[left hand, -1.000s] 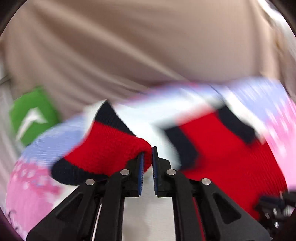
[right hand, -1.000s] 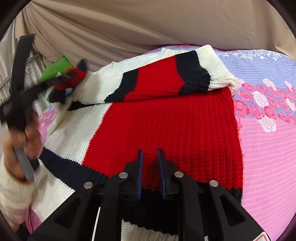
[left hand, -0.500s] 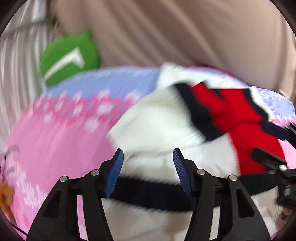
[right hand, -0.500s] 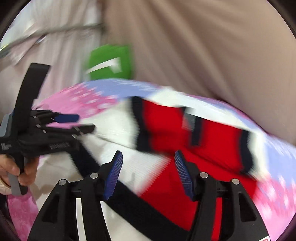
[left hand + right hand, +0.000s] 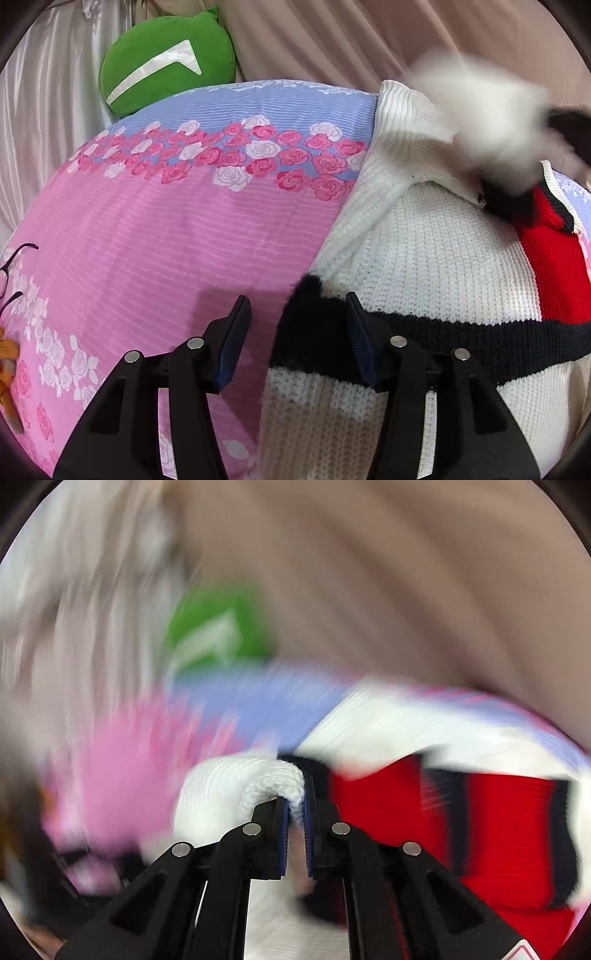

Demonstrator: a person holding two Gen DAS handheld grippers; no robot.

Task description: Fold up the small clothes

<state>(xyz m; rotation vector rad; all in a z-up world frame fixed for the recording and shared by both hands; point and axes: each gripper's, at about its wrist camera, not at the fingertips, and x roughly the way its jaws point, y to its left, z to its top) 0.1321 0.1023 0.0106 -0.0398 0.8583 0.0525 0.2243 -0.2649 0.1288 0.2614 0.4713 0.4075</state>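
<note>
The knitted sweater (image 5: 436, 266) lies on the bed, ahead and to the right of the left gripper (image 5: 295, 339). It is chunky rib knit, mostly white, with a navy band crossing just beyond the fingertips and a red panel toward the far right. Its near left edge, where the navy band ends, sits in the gap between the fingers (image 5: 232, 343), which are spread wide and hold nothing. Beyond them, a white sleeve (image 5: 373, 192) is folded along the sweater's left side.

The right gripper (image 5: 295, 805) has its fingers pinched close together on a fold of white knit, which bulges over the tips; the sweater's red and navy stripes lie to the right of them. That view is badly blurred.

Left of the left fingers stretches the bedsheet (image 5: 166, 229), pink with thin stripes and a band of printed roses against lilac farther off. A round green cushion (image 5: 166, 59) with a white mark rests at the far left against pale draped curtains (image 5: 332, 37).
</note>
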